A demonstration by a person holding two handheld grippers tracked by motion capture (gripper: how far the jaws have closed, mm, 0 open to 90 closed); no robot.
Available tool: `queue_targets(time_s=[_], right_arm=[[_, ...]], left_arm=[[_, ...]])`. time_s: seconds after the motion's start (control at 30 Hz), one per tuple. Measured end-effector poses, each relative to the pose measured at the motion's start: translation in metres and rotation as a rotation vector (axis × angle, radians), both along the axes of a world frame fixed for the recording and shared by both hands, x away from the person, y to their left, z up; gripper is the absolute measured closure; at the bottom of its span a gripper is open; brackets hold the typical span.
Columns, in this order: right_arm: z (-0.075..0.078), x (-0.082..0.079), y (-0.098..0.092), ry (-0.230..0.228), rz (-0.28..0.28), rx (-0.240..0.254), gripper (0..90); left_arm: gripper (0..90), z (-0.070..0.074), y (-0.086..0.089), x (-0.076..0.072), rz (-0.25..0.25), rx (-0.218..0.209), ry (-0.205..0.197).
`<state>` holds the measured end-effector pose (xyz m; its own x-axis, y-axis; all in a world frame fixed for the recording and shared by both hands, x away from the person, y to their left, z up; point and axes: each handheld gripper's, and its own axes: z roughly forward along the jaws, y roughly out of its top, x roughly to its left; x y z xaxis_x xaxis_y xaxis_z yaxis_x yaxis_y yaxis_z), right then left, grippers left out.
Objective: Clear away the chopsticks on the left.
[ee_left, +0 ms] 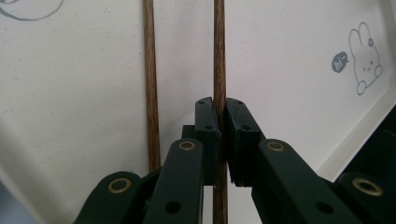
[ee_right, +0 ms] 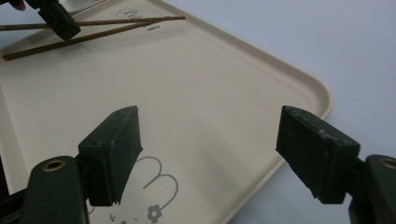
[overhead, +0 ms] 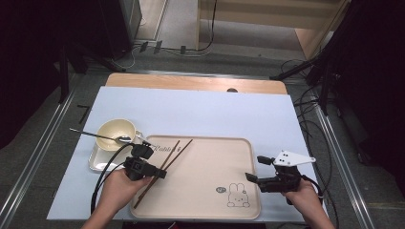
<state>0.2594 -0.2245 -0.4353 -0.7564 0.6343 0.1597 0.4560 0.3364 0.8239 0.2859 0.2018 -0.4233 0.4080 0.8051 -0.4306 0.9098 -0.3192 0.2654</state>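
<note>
On the table, the tray (overhead: 200, 198) lies in front. Two chopsticks (overhead: 173, 153) lie in its left part. The bowl (overhead: 114, 132) stands left of the tray, a spoon (overhead: 98, 136) in it.

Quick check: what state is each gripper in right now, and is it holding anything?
Left gripper: shut on one chopstick over the tray.
Right gripper: open, holding nothing.

Two dark brown wooden chopsticks (overhead: 165, 167) lie on a pale beige tray (overhead: 200, 210) printed with a grey line-drawn rabbit (overhead: 237, 195) and a small grey speech bubble (ee_left: 341, 61) reading "hi". A light lavender-blue mat (overhead: 191, 112) covers the tan wood tabletop (overhead: 191, 82). A cream bowl (overhead: 114, 133) sits on a cream plate (overhead: 98, 162) with a silver spoon (overhead: 102, 136). Each hand-held gripper, left (overhead: 160, 174) and right (overhead: 254, 169), is black with brass-coloured rivets; the right carries a grey plate (overhead: 292, 158).
</note>
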Motion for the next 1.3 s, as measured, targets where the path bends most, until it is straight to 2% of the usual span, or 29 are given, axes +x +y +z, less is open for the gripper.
queue_targets(time_s=[0.1,0.27,0.47,0.6,0.67,0.8,0.9,0.93,0.97,1.0,1.03,1.2,1.23,1.3], right_arm=[[0.000,0.000,0.000,0.006,-0.001,0.000,22.1],[0.000,0.000,0.001,0.001,0.000,0.000,22.1],[0.000,0.000,0.000,0.004,0.000,0.000,22.1],[0.000,0.000,0.000,0.001,0.001,-0.001,22.1],[0.000,0.000,0.000,0.000,0.000,0.001,22.0],[0.000,0.000,0.001,0.001,0.000,-0.001,22.1],[-0.001,0.000,0.001,-0.001,0.003,-0.002,22.1],[-0.001,0.000,0.001,0.000,0.003,-0.002,22.1],[-0.001,0.000,0.001,0.000,0.000,-0.002,22.1],[-0.001,0.000,0.001,0.000,0.000,-0.002,22.1],[-0.001,0.000,0.001,0.000,0.000,-0.002,22.1],[0.000,0.000,0.000,0.002,0.001,-0.002,22.1],[0.000,0.000,0.000,0.003,0.001,-0.002,22.1],[0.000,0.000,0.000,0.003,0.000,-0.002,22.1]], left_arm=[[84.8,-0.009,-0.002,0.001,0.010,0.022,0.019],[84.4,-0.009,-0.001,0.003,0.023,0.041,0.015],[84.1,-0.013,-0.003,-0.002,0.001,0.066,0.023],[84.0,-0.014,-0.003,-0.002,-0.006,0.068,0.030],[83.6,-0.013,-0.002,-0.001,-0.013,0.057,0.026],[81.4,-0.003,-0.005,-0.001,-0.034,0.027,-0.020],[75.1,0.001,-0.010,0.000,-0.066,0.007,-0.048],[71.4,0.002,-0.012,0.001,-0.083,-0.007,-0.054],[63.8,0.004,-0.016,0.002,-0.105,-0.028,-0.069],[61.1,0.004,-0.016,0.002,-0.105,-0.028,-0.069],[61.1,0.005,-0.018,0.003,-0.119,-0.037,-0.078],[47.8,0.009,-0.032,0.008,-0.174,-0.071,-0.123],[46.4,0.009,-0.039,0.009,-0.196,-0.082,-0.131],[45.9,0.008,-0.044,0.009,-0.212,-0.075,-0.131]])
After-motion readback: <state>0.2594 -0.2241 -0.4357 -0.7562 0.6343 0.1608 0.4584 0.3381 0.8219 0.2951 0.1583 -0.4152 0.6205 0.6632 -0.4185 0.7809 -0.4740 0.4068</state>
